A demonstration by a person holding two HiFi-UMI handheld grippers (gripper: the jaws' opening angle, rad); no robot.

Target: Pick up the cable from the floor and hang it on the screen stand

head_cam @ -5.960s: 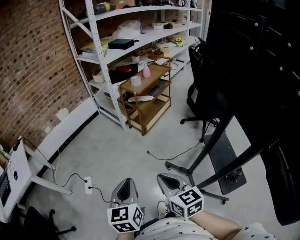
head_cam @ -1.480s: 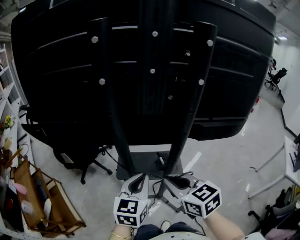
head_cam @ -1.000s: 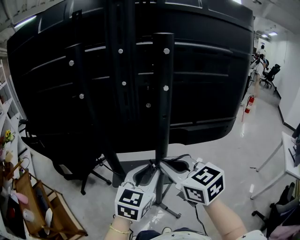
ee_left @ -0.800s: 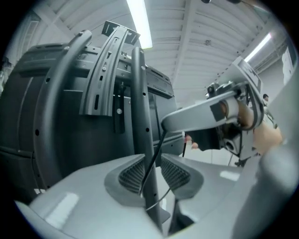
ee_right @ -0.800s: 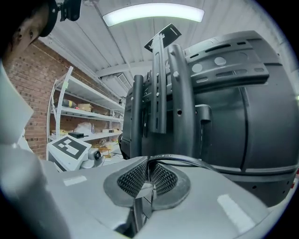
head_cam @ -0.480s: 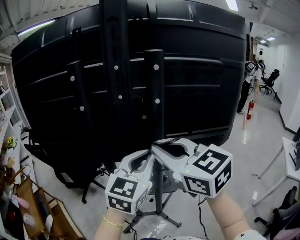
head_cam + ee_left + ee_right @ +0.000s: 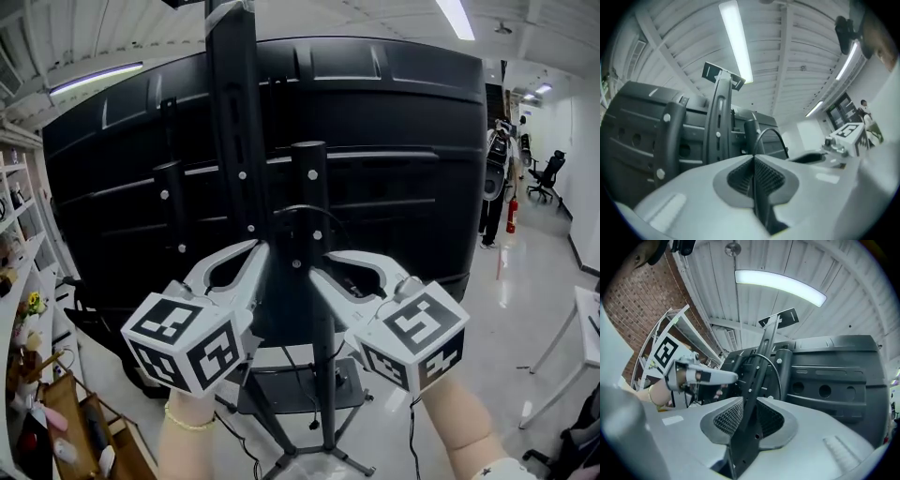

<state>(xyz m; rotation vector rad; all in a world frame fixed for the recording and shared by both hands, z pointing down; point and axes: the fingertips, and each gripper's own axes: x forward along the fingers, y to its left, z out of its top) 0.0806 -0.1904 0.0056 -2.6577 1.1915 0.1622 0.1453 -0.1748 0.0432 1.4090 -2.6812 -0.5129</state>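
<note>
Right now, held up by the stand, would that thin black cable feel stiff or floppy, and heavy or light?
Probably springy rather than limp: the cable holds a smooth arch above the left gripper, whose jaws are shut on it. Likely light, since it looks so thin beside the screen stand. It could slide out of that narrow pinch if tugged.

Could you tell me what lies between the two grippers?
The cable arches across the gap from the left gripper toward the right gripper, with the screen stand's post behind it, as the head view shows.
</note>
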